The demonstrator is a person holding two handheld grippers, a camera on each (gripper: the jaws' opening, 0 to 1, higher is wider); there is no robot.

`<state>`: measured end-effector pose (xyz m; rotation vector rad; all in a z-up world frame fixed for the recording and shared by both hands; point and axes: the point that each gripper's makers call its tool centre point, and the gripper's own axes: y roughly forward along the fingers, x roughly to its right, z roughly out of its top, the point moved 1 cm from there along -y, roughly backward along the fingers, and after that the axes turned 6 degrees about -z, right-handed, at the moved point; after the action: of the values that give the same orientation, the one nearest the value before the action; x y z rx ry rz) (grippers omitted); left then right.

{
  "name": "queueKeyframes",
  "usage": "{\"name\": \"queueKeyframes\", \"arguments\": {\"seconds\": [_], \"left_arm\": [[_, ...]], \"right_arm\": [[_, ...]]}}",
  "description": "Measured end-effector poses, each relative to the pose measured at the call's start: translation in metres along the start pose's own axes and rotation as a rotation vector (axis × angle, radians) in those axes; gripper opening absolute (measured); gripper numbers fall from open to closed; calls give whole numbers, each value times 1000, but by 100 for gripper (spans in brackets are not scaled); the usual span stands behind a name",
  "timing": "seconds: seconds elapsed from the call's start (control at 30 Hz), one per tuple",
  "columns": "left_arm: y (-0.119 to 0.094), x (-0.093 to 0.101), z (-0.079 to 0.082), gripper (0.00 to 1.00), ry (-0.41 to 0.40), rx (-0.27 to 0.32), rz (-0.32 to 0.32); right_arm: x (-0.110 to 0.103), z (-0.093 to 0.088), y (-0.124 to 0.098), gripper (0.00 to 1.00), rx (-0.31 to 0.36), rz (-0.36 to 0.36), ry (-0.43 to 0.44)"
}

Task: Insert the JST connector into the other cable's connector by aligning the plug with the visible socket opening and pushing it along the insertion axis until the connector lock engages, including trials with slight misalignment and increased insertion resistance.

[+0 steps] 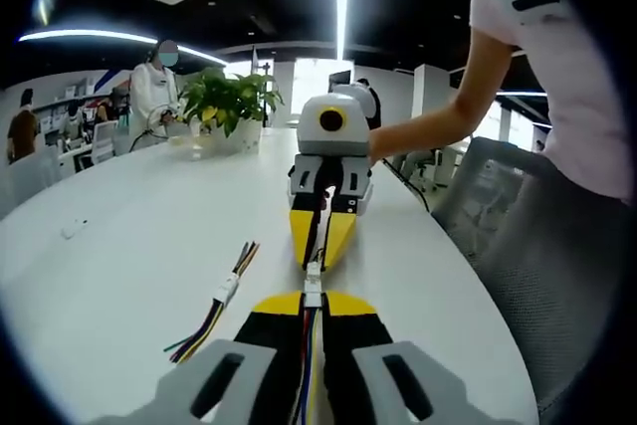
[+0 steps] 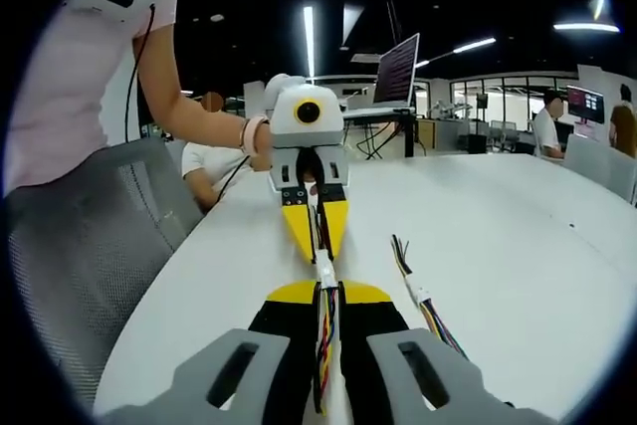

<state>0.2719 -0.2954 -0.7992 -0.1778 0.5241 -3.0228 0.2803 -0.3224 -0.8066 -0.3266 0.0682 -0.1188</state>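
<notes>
White connectors (image 1: 313,284) touching between tips | left gripper (image 1: 313,298), right gripper (image 2: 326,284) each pinching its cable | push straight, steady.

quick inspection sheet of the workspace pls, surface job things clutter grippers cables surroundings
surface: white table, glossy.
job's things: two white connectors meeting tip to tip between the grippers; lock state too small to tell.
clutter: spare cable with a white connector, loose on the table; potted plant at the far end.
grippers: left gripper and right gripper each shut on its cable.
cables: multicoloured wires run back between the jaws.
surroundings: grey mesh chair, office desks, monitor, people.
</notes>
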Motion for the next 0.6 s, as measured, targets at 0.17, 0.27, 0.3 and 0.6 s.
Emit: {"name": "queueKeyframes", "arguments": {"seconds": [0.17, 0.27, 0.3, 0.6], "left_arm": [[1, 0, 1, 0, 1, 2, 0], [2, -1, 3, 0, 1, 6, 5], [2, -1, 4, 0, 2, 10, 2], [3, -1, 2, 0, 3, 5, -9]], "right_arm": [[2, -1, -2, 4, -4, -10, 0], [3, -4, -3, 4, -13, -12, 4], [2, -4, -2, 4, -9, -7, 7], [1, -4, -2, 3, -14, -4, -3]]}}
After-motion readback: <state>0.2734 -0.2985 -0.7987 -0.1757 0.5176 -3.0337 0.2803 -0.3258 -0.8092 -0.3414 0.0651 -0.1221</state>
